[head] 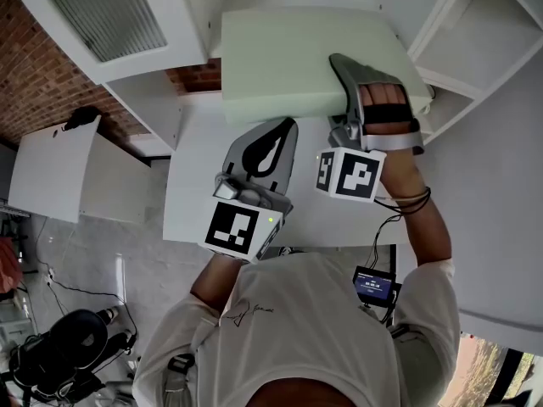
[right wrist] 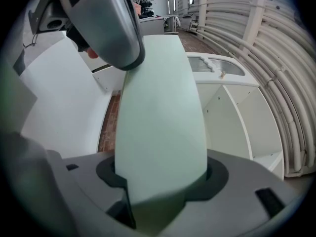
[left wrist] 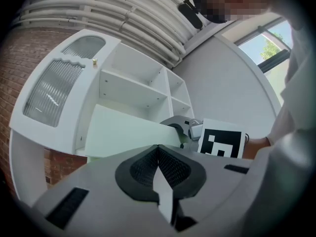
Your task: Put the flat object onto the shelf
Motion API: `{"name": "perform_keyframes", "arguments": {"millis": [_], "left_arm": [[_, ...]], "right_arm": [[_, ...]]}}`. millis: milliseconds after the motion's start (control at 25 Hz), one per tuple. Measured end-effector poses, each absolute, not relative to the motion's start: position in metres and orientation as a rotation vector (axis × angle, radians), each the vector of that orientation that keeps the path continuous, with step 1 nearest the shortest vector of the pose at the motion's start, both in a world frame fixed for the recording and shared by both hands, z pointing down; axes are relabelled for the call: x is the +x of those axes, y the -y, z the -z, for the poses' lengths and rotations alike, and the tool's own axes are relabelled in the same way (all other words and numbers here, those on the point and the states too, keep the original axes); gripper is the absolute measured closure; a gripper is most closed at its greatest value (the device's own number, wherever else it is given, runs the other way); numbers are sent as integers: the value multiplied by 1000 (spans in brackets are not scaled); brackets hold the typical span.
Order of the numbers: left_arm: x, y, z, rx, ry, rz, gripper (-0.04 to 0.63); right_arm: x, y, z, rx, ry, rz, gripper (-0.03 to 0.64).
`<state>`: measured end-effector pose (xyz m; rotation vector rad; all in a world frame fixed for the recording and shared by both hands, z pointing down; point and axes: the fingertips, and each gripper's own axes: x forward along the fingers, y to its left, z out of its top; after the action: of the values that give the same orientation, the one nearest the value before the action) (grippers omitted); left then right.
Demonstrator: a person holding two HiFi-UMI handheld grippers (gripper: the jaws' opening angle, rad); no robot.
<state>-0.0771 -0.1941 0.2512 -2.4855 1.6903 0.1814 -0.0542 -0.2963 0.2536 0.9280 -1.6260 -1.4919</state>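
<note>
Grips green slab [head: 280,58] at near-right edge w/ right hand-held gripper [head: 344,70]; holds it flat, long axis L-R, far edge toward shelf [head: 475,49]. Has left hand-held gripper [head: 284,134] closed, empty.

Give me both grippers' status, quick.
Left gripper: shut, empty.
Right gripper: shut on the pale green slab.

Head view, centre outward: the flat object [head: 280,58] fills the upper centre, in front of the shelf [head: 471,45] at upper right. The right gripper [head: 344,70] clasps the flat object's right part. The left gripper [head: 284,134] sits just below its lower edge, above the desk [head: 191,197].
</note>
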Motion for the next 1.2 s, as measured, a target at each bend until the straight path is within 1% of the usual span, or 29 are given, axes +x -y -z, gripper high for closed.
{"name": "perform_keyframes", "arguments": {"millis": [360, 840, 1200], "left_arm": [[-71, 210, -253, -2474, -1694, -188, 581], [-83, 225, -251, -2433, -1763, -221, 583], [-91, 241, -257, -2406, -1818, -200, 581]], "right_arm": [[-55, 305, -256, 936, 1626, 1536, 327], [-64, 305, -251, 910, 1552, 1766, 301], [-65, 299, -258, 809, 1600, 1852, 301]]}}
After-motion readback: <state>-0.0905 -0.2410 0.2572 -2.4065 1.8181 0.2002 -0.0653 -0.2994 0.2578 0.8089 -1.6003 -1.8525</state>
